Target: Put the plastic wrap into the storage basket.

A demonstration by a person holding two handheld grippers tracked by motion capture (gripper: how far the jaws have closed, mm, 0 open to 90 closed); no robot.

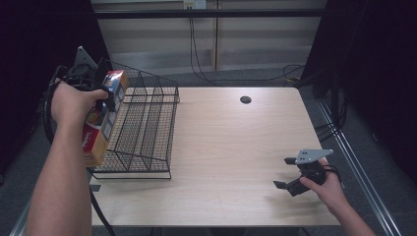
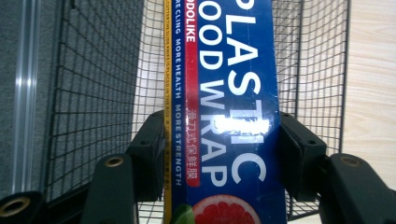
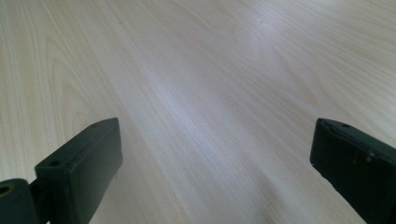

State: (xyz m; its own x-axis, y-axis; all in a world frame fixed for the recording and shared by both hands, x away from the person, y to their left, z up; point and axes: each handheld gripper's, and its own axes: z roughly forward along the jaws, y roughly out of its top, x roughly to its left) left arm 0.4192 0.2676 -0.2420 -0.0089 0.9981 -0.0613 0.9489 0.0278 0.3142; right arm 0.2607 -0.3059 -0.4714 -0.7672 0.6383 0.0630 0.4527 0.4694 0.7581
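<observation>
My left gripper (image 1: pixel 101 105) is clamped on the plastic wrap box (image 1: pixel 101 120) at the left of the frame, over the wire basket (image 1: pixel 147 123), my right gripper (image 1: pixel 290 182) hangs released above the bench (image 1: pixel 231 142), and the long box could snag the basket's rim and twist loose.

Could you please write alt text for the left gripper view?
The left tool clamps a blue plastic wrap box between its black jaws, held lengthwise over a black wire mesh rack that stands on a light wooden table.
</observation>
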